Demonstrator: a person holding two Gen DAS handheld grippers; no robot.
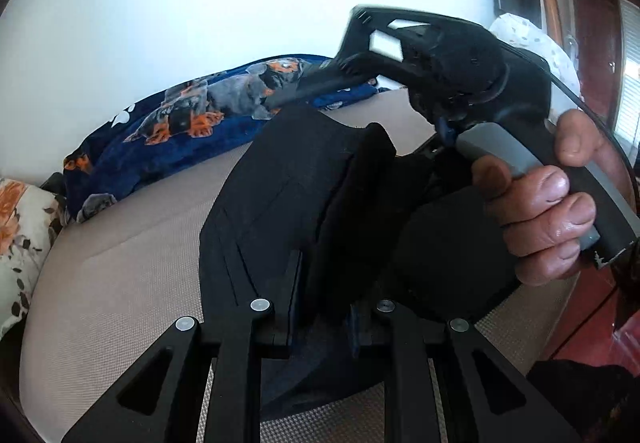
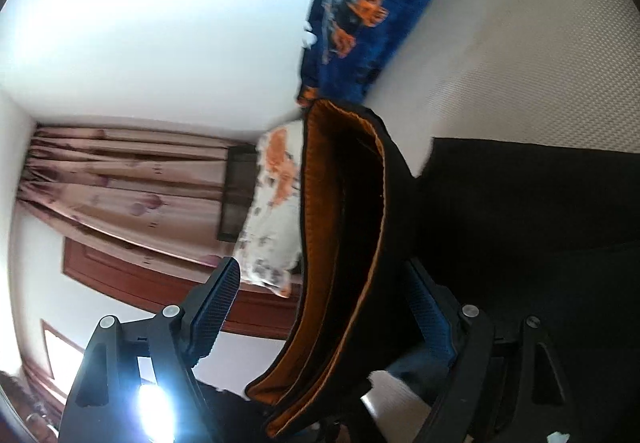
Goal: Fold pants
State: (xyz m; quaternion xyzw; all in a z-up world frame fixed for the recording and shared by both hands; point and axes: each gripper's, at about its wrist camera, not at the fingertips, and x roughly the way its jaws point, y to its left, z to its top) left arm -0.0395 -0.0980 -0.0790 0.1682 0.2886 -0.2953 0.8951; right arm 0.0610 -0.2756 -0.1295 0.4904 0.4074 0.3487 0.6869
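Black pants [image 1: 280, 211] lie bunched on a beige bed cover [image 1: 120, 263]. At the bottom of the left wrist view my left gripper [image 1: 322, 327] is shut on a fold of the black cloth. In the right wrist view, which is rolled sideways, an edge of the pants with an orange lining [image 2: 340, 223] hangs between the wide-apart fingers of my right gripper [image 2: 322, 271]. Its left finger [image 2: 216, 307] stands clear of the cloth, while the cloth lies against the right finger [image 2: 428, 315]. A hand [image 1: 548, 211] holds that gripper's handle above the pants.
A blue blanket with a dog print [image 1: 180, 131] lies along the wall at the bed's far side. A floral pillow [image 1: 20, 223] sits at the left end. The right wrist view also shows a pink curtain [image 2: 120, 171] and dark wood furniture.
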